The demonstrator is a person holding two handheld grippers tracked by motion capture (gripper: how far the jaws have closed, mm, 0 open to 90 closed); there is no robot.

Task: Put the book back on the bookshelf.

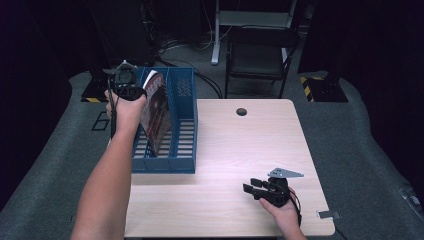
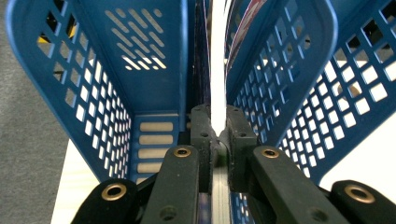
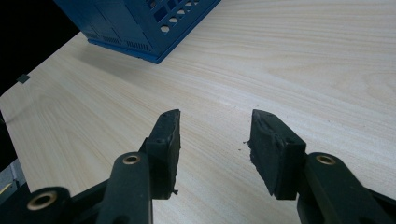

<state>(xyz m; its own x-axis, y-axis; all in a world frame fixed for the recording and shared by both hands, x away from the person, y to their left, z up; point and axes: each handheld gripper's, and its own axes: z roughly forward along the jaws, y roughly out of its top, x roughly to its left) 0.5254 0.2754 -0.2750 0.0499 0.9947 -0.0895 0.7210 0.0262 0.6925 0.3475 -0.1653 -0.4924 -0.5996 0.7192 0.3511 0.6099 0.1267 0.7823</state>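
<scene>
A blue slotted file rack stands on the left part of the pale wooden table. A magazine with a dark red cover stands tilted in one of the rack's compartments. My left gripper is shut on its top edge. In the left gripper view, my left gripper pinches the magazine's white page edge between the rack's blue dividers. My right gripper rests low near the table's front right, open and empty. In the right gripper view, my right gripper points over bare wood towards the rack's corner.
A dark folding chair stands behind the table's far edge. A round cable hole sits near the back of the tabletop. Grey carpet surrounds the table. Open wood lies between the rack and my right gripper.
</scene>
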